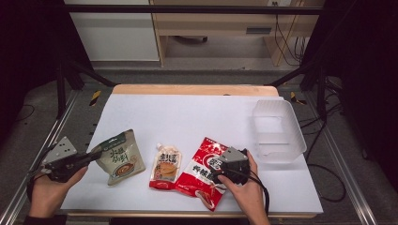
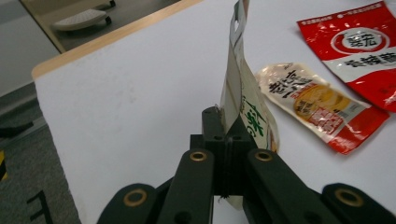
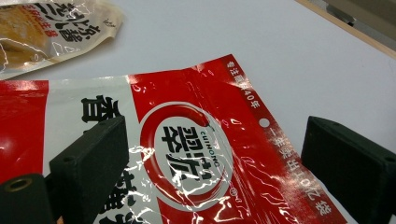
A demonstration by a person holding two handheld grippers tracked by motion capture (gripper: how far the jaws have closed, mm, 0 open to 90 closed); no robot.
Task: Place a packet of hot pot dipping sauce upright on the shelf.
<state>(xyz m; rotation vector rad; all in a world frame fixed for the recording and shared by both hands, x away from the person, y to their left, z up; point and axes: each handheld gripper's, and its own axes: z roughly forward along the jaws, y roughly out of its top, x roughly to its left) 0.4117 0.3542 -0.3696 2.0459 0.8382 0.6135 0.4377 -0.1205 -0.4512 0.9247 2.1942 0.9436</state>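
Note:
My left gripper point(image 1: 97, 155) is shut on the edge of a green and cream pouch point(image 1: 119, 158), which stands on edge and tilts up off the white table in the left gripper view point(image 2: 243, 93). A small orange and red spouted pouch point(image 1: 165, 167) lies flat at the table's middle front. Beside it lies a large red and white packet point(image 1: 202, 174). My right gripper point(image 1: 224, 165) hovers just over that red packet point(image 3: 196, 149), jaws wide open with the packet's top part between them.
A translucent plastic tub point(image 1: 277, 131) stands at the right side of the white table point(image 1: 187, 117). The table's wooden far edge point(image 1: 192, 89) borders a floor with cables and black frame posts.

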